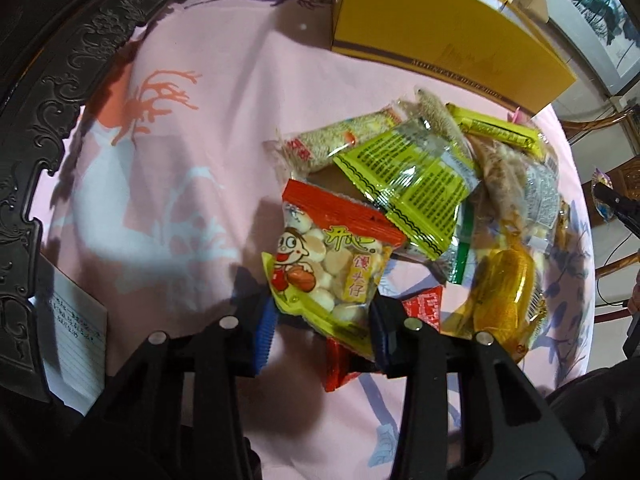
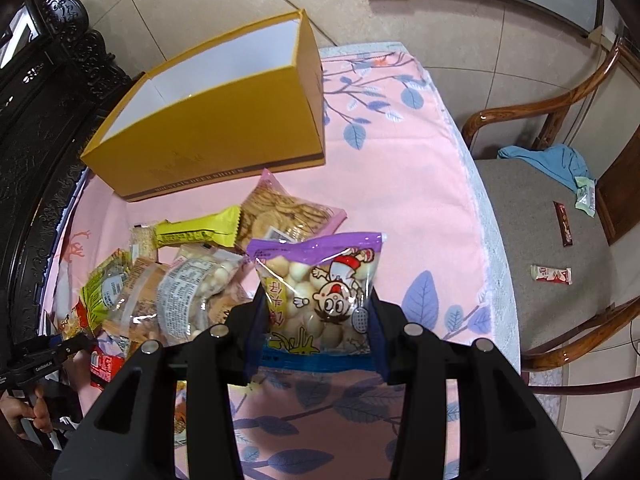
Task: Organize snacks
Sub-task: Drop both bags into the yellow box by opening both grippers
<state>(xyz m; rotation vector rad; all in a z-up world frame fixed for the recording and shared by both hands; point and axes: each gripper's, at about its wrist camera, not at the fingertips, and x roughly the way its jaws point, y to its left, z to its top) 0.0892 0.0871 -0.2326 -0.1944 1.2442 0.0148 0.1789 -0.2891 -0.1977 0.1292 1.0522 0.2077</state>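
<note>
My left gripper (image 1: 322,322) is shut on a red-and-yellow bag of round biscuits (image 1: 328,260), at the near edge of a pile of snack packs (image 1: 424,184) on the pink tablecloth (image 1: 180,160). My right gripper (image 2: 316,320) is shut on a purple-topped bag of round biscuits (image 2: 320,280), held above the cloth. An open yellow box (image 2: 208,136) with a white inside stands behind the pile; in the left wrist view the yellow box (image 1: 420,20) sits at the top right. A pink bag of crackers (image 2: 288,212) lies just beyond the purple bag.
A wooden chair (image 2: 540,220) stands right of the table with a blue cloth (image 2: 552,160) and three small wrappers on its seat. Dark carved furniture (image 1: 40,120) runs along the left. A lined notepad (image 1: 72,332) lies at the cloth's near left.
</note>
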